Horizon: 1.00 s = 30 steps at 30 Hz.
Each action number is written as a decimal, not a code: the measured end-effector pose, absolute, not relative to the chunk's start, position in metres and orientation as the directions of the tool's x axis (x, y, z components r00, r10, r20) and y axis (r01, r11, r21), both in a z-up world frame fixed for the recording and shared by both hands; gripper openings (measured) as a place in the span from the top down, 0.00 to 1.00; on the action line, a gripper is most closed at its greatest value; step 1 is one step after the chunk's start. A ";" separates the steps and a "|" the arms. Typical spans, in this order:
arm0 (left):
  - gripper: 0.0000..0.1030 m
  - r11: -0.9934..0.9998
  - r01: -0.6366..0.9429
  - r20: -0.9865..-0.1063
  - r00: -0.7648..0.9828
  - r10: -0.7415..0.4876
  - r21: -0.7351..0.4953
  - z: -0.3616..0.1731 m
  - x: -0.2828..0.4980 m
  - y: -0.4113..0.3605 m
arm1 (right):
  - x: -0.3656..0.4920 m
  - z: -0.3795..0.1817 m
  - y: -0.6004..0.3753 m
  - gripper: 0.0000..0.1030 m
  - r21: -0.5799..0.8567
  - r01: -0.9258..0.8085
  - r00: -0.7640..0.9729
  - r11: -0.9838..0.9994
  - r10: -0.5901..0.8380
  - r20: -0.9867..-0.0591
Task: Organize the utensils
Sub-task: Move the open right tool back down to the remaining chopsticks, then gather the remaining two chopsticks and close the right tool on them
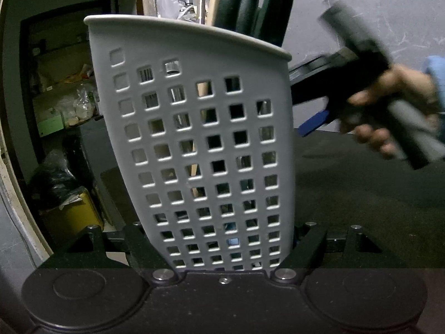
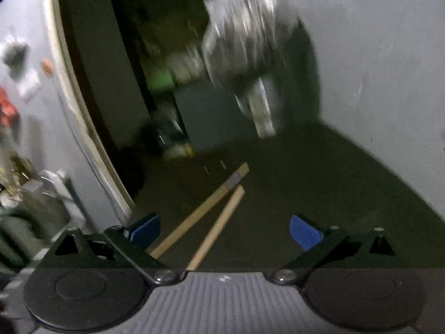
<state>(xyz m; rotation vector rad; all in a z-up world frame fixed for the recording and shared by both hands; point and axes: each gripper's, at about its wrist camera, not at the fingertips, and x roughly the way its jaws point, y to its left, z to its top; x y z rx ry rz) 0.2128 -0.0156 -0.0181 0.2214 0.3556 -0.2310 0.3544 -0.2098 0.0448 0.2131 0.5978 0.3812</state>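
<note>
Your left hand-held gripper (image 1: 226, 261) is clenched on the white holder (image 1: 194, 139); its fingers press the perforated wall low down on both sides, and the holder leans a little in the grip. Out of the rim stick two dark green handles (image 1: 250, 8), a wooden stick (image 1: 214, 0) and some metal pieces. Through the square holes you can make out more utensils inside, too dim to name.

Your right hand-held gripper (image 2: 225, 232) is released, blue pads (image 2: 304, 233) spread wide with nothing pressed between them. Two wooden sticks (image 2: 214, 217) lie on the dark counter (image 2: 319, 189) below the gap between the jaws, side by side, one with a grey band near its far end. The left wrist view shows your right hand (image 1: 389, 111) around that gripper's handle, just beside the holder, blurred. The right wrist view is blurred too, so the holder there is only a pale smear ahead.
</note>
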 end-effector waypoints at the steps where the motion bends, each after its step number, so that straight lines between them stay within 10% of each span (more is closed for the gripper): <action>1: 0.24 0.950 0.261 -0.368 0.912 -0.184 0.172 -0.018 0.213 -0.016 | 0.367 0.040 -0.204 0.08 0.311 -0.273 0.743 0.910 0.405 -0.533; 14: 0.24 0.950 0.269 -0.365 0.910 -0.197 0.158 -0.021 0.215 -0.013 | 0.424 0.022 -0.146 0.96 0.205 -0.240 0.627 0.949 0.312 -0.714; 23: 0.24 0.952 0.266 -0.371 0.908 -0.194 0.154 -0.024 0.220 -0.012 | 0.466 0.019 -0.165 0.95 0.349 -0.125 0.630 0.929 0.347 -0.695; 26: 0.24 0.952 0.265 -0.370 0.909 -0.194 0.151 -0.023 0.219 -0.012 | 0.463 0.020 -0.172 0.58 0.397 -0.123 0.626 0.910 0.381 -0.680; 30: 0.24 0.953 0.265 -0.369 0.909 -0.195 0.149 -0.023 0.218 -0.012 | 0.450 0.022 -0.164 0.53 0.335 -0.178 0.609 0.925 0.371 -0.701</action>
